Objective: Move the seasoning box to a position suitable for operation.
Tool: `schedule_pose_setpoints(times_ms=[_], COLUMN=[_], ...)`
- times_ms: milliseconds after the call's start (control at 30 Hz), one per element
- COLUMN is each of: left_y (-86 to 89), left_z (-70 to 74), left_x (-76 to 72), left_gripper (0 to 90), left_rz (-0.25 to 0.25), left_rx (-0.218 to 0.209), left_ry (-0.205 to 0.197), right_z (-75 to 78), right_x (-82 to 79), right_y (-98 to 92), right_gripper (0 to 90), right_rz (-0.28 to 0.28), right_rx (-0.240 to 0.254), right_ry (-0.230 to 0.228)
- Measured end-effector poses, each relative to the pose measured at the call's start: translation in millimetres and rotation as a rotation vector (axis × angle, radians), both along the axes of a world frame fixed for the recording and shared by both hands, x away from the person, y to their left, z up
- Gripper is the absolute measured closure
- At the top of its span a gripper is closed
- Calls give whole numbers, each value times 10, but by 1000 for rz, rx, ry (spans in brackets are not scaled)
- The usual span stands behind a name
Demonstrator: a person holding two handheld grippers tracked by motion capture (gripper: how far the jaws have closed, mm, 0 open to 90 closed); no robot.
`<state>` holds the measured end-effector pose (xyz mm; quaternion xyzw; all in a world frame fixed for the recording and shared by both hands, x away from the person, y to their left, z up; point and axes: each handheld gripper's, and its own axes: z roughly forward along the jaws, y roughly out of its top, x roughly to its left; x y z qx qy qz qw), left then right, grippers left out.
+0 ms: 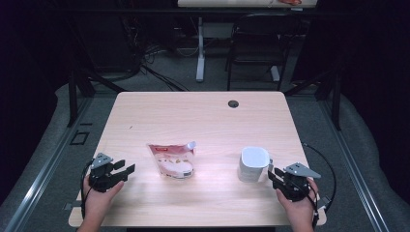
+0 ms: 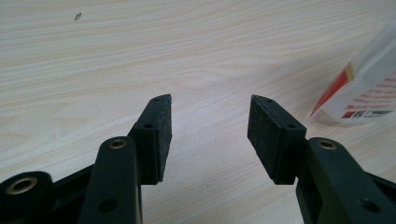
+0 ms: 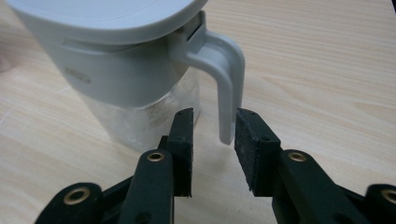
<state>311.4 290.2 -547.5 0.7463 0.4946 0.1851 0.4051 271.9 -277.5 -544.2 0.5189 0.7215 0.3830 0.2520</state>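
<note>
Jug (image 1: 253, 164): white, upright, near desk's (image 1: 203, 116) right edge.
Right tongs (image 3: 214, 122): apart, handle (image 3: 227, 88) tip between the pads, unclamped.
Left tongs (image 2: 209, 122): apart, empty, near left edge.
Pouch (image 1: 172, 160): desk's middle, toward the near edge.

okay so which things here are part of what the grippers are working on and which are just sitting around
In the job:
white lidded jug, its handle between the open right gripper jaws
spouted refill pouch, near the open left gripper

Just lying about:
black chair beyond the table
floor cables
</note>
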Motion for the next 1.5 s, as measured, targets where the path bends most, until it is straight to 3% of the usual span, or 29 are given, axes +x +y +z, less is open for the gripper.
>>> schedule_pose_setpoints(times_ms=[200,633,733,900,1500], left_y=[20,74,73,66,30], left_z=[6,-22,-22,-15,-14], left_x=[-35,-40,-34,-27,-13], left_gripper=[506,511,511,512,511], left_rz=[8,28,23,19,15], left_rx=[6,2,6,11,12], left_ry=[-6,11,15,14,-1], right_z=[-13,-37,-29,-15,5], right_x=[112,234,236,220,71], right_y=[13,20,26,86,95], right_gripper=[755,806,818,832,822], right_rz=[4,2,-1,-18,-55], right_rx=[4,-2,-9,-74,-35], right_ry=[-3,7,11,-1,36])
